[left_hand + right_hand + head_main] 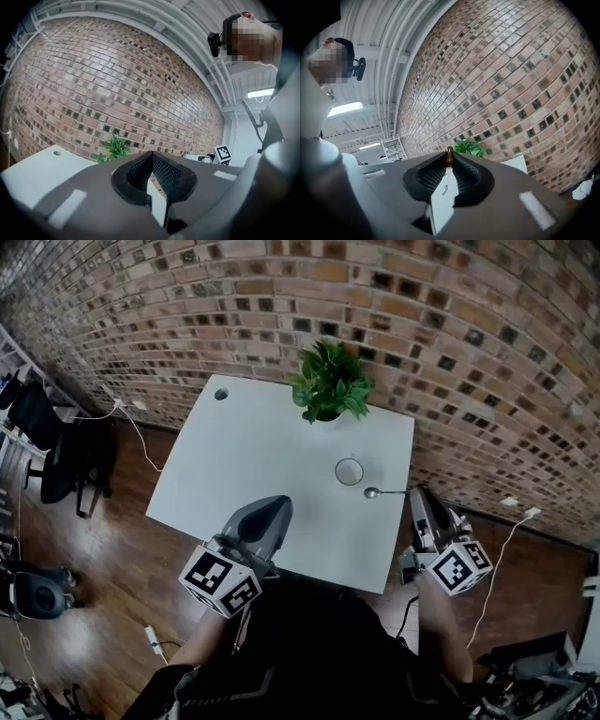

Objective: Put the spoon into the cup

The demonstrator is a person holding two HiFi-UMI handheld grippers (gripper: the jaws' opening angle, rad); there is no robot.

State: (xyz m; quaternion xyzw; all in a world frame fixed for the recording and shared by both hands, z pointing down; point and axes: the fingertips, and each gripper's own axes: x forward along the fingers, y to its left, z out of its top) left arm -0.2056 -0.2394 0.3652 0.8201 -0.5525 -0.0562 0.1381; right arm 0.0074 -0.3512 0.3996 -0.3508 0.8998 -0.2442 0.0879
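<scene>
The right gripper [415,491] has its fingers clenched on the spoon [373,492], whose bowl juts ahead of them. The cup [349,471] stands just beyond the bowl. Lifting it clear of the rim, then tipping it down inside, seems best. The left gripper [281,503] has its fingers closed on nothing.

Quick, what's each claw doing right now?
Left claw: closed, nothing in it.
Right claw: closed on the spoon.

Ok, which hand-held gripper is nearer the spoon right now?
Right. The right hand-held gripper has the spoon by its handle tip, beside the cup. The left hand-held gripper is off to the spoon's left, over the table.
</scene>
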